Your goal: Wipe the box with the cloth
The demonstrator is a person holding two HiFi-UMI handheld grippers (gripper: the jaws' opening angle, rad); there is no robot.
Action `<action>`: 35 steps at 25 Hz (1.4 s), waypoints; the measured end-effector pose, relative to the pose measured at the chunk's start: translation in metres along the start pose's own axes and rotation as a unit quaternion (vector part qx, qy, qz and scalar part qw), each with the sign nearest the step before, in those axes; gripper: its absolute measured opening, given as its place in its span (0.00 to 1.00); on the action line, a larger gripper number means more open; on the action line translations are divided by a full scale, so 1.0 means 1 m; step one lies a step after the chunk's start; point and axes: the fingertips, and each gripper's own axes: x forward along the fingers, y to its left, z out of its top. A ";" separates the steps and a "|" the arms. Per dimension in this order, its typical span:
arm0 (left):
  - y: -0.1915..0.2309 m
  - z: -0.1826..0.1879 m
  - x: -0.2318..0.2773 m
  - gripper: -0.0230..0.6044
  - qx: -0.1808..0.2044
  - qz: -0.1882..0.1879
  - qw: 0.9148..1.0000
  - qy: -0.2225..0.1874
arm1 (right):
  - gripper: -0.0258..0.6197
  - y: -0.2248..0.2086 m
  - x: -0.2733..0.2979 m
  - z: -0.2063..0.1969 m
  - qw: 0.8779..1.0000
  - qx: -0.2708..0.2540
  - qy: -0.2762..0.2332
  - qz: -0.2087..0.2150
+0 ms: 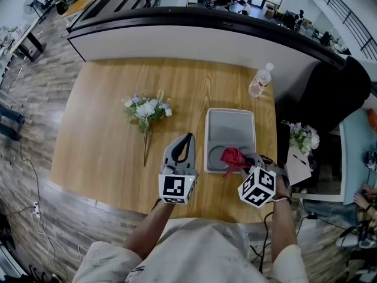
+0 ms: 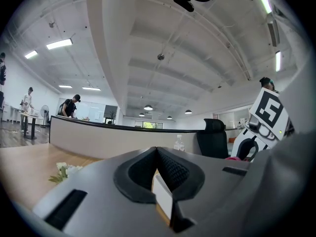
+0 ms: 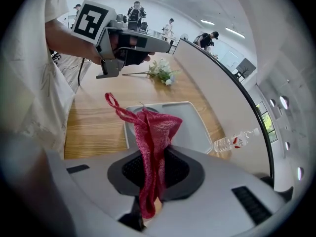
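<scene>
Right gripper (image 3: 154,174) is clamped on a red mesh cloth (image 3: 154,127), which rises from between its fingers over the near end of the grey box (image 1: 231,125). Left gripper (image 2: 157,154), fingers pressed together and empty, is beside the box above a wooden table (image 1: 100,140). Beyond the fingers, a curved counter (image 1: 194,37) crosses an open office.

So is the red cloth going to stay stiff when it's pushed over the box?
Probably floppy: the red cloth sits crumpled in the shut jaws of the right gripper, a loose loop trailing. Its open mesh looks light, so it may bunch or snag on the box rim.
</scene>
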 end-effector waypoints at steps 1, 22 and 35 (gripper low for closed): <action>0.001 0.001 0.000 0.06 0.000 0.001 1.000 0.000 | 0.14 -0.003 -0.001 0.002 1.000 -0.003 -0.002 -0.004; 0.015 0.007 -0.002 0.06 0.023 0.020 0.999 -0.008 | 0.14 -0.061 0.002 0.045 0.993 -0.060 -0.054 -0.088; 0.022 0.005 -0.003 0.06 0.030 0.033 0.999 0.000 | 0.14 -0.094 0.029 0.071 0.984 -0.093 -0.069 -0.132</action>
